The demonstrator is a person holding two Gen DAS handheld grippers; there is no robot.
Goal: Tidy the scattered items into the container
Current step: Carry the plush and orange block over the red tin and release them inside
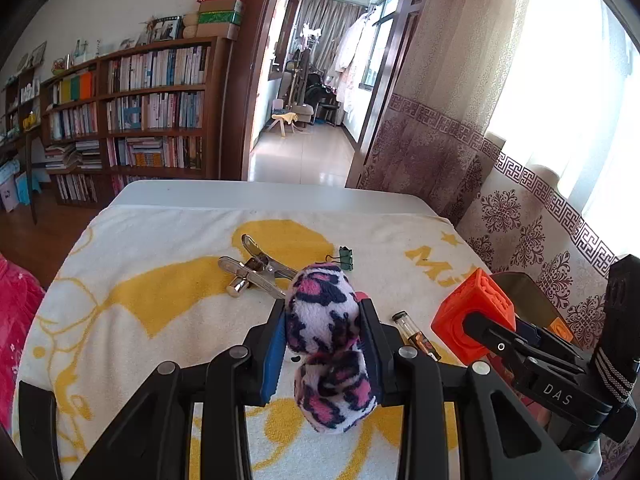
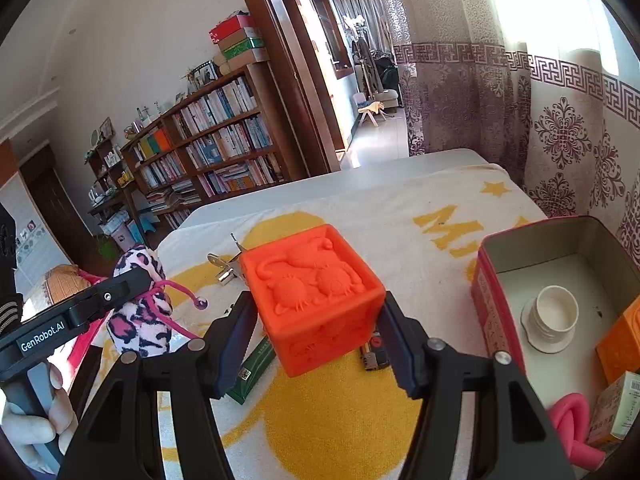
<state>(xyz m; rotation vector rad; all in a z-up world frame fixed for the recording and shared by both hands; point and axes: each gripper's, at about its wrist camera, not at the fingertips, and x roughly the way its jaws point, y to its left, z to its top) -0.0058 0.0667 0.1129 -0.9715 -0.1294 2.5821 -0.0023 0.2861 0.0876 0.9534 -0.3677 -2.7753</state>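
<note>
Currently the orange cube point(image 2: 316, 300), relief face up, has no long axis; my right gripper point(image 2: 316, 320) clamps its sides above the towel point(image 2: 360, 420), left of the tin point(image 2: 496, 320). My left gripper point(image 1: 323, 316) pinches the plush toy point(image 1: 322, 308) mid-length, long axis pointing away. Risks: the cube snagging the tin's rim, the toy slipping.

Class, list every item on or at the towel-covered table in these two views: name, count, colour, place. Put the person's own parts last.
plush toy: 1, pink-white-navy, in left gripper
cube: 1, orange, in right gripper
tin: 1, red, right of towel
cup: 1, white, in tin
metal clips: silver, mid-towel
binder clip: 1, green, mid-towel
towel: 1, white-yellow, on table
left gripper: gripping toy
right gripper: gripping cube
hand: 1, holds left gripper
</note>
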